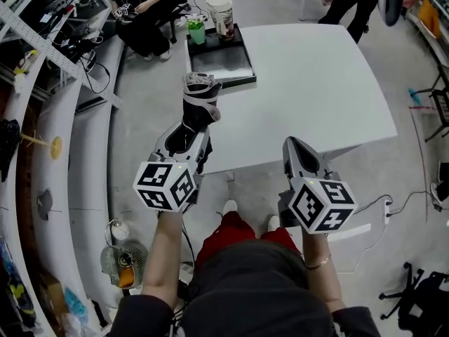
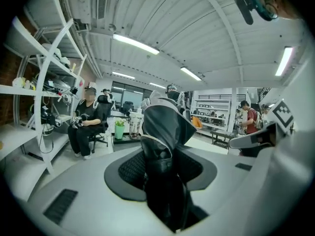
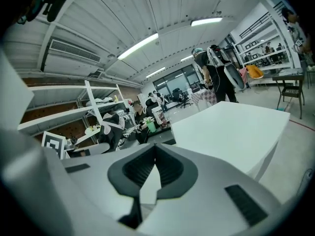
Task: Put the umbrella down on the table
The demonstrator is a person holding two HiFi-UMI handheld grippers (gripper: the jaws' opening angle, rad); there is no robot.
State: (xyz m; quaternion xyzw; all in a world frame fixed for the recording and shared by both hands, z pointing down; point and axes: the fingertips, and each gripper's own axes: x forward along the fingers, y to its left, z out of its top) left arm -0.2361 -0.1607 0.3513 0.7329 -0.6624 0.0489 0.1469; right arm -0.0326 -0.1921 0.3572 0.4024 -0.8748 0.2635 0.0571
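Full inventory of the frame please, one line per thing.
table: 1, white, ahead
tray: 1, black, table's far left corner
green cup: 1, green, on tray
paper cup: 1, white and brown, on tray
umbrella: 1, black with white trim, folded, near tray
seated person: 1, dark clothes, beyond tray
standing person: 1, dark clothes, beyond table
shelving: 1, white, left side
left gripper: 1, grey, shut on umbrella
right gripper: 1, grey, shut, empty

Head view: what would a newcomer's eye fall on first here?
First the folded black-and-white umbrella, gripped in the left tool beside the left edge of the white table. Then the black tray at the table's far left corner, with a tall cup and a green cup.
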